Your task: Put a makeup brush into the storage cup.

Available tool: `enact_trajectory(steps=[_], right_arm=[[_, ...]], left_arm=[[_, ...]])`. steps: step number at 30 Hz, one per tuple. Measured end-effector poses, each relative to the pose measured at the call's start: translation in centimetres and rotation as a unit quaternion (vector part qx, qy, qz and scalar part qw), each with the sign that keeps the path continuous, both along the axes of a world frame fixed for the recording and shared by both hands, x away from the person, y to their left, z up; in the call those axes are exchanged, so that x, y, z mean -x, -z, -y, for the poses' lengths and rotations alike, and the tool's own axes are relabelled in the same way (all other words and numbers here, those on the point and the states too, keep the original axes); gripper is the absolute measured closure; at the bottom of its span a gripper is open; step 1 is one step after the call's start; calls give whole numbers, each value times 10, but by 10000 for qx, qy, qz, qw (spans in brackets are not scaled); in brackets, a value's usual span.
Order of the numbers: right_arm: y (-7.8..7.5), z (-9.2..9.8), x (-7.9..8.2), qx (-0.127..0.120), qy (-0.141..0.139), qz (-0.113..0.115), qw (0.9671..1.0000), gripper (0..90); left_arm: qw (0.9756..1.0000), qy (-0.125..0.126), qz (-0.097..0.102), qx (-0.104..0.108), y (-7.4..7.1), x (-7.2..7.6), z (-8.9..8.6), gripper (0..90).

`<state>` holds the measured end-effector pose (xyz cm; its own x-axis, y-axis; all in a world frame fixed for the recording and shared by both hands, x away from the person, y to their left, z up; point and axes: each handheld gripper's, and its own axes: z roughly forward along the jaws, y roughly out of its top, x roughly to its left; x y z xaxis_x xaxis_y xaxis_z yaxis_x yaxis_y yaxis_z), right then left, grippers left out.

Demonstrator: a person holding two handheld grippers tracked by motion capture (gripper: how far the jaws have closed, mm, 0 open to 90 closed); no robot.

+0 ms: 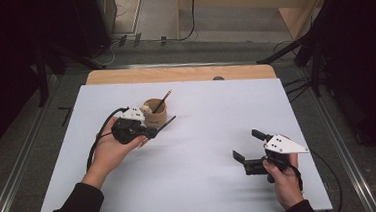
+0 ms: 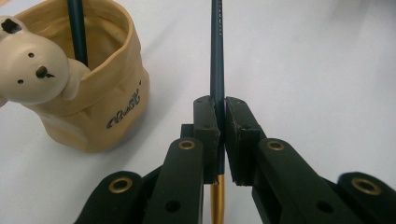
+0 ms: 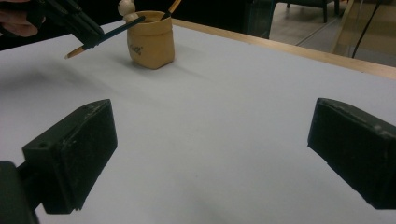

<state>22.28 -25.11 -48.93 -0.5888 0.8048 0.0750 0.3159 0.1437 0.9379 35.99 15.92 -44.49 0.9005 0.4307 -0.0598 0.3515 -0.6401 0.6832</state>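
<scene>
Gaping wide with nothing between its jaws, the right gripper sits low right in the high view. Left of centre, the left gripper clamps a dark pencil just beside the tan bear-faced pencil pot.

I count claws: 2, left claw and right claw | pencils: 2, one pencil in my left claw, second pencil in the pot | bear pot: 1, beside left claw | worktop: 1
</scene>
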Motion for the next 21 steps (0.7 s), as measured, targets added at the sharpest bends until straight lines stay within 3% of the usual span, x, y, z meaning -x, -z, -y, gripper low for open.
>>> enact_trajectory(steps=[7, 21], right_arm=[[-3, -20, -9, 166, -130, 42, 9998, 27], [-10, -56, -26, 11, -373, 51, 9993, 39]], left_arm=[[9995, -92, 24, 290, 2, 6, -4, 842], [9969, -140, 63, 770, 5, 25, -5, 842]])
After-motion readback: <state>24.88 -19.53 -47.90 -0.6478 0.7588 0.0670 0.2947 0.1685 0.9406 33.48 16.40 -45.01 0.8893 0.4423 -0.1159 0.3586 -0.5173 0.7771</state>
